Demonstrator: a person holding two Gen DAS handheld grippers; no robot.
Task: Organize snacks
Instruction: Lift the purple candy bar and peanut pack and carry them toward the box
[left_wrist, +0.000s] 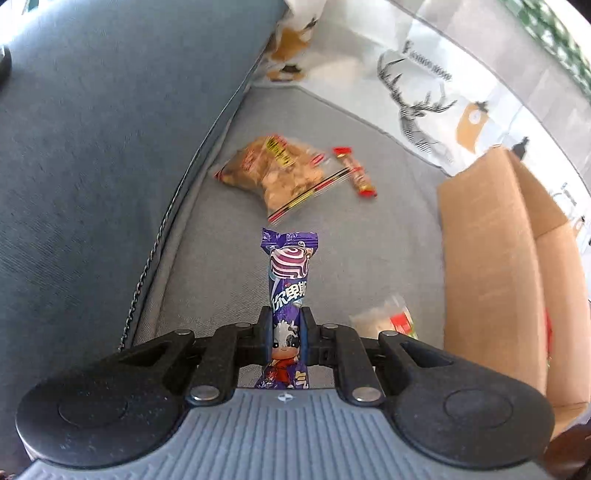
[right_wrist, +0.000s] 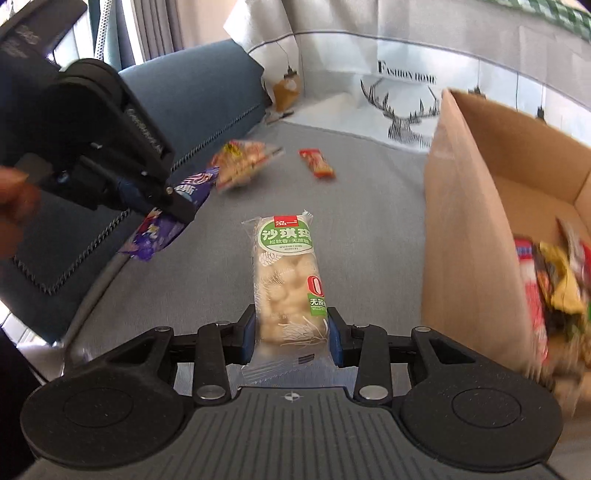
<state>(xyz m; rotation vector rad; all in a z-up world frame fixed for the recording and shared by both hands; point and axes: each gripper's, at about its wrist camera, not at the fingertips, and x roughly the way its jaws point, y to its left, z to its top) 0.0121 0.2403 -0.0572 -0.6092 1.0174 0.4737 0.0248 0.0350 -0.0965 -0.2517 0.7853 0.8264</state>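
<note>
My left gripper (left_wrist: 286, 325) is shut on a purple candy wrapper (left_wrist: 290, 273) that stands up between its pads above the grey sofa seat (left_wrist: 369, 251). The right wrist view shows that same left gripper (right_wrist: 181, 206) at the left, with the purple wrapper (right_wrist: 155, 236) hanging from it. My right gripper (right_wrist: 291, 325) is shut on a clear-wrapped puffed-rice bar with a green label (right_wrist: 290, 273). A cardboard box (right_wrist: 469, 221) stands open at the right with several snack packets (right_wrist: 554, 288) inside. In the left wrist view the cardboard box (left_wrist: 487, 266) is at the right.
On the seat farther off lie a clear bag of brown snacks (left_wrist: 273, 173) and a small red-ended wrapped bar (left_wrist: 356, 171). A blue sofa cushion (left_wrist: 110, 147) borders the left. A deer-print white cloth (right_wrist: 406, 107) covers the back. A person's hand (right_wrist: 14, 206) shows at the left edge.
</note>
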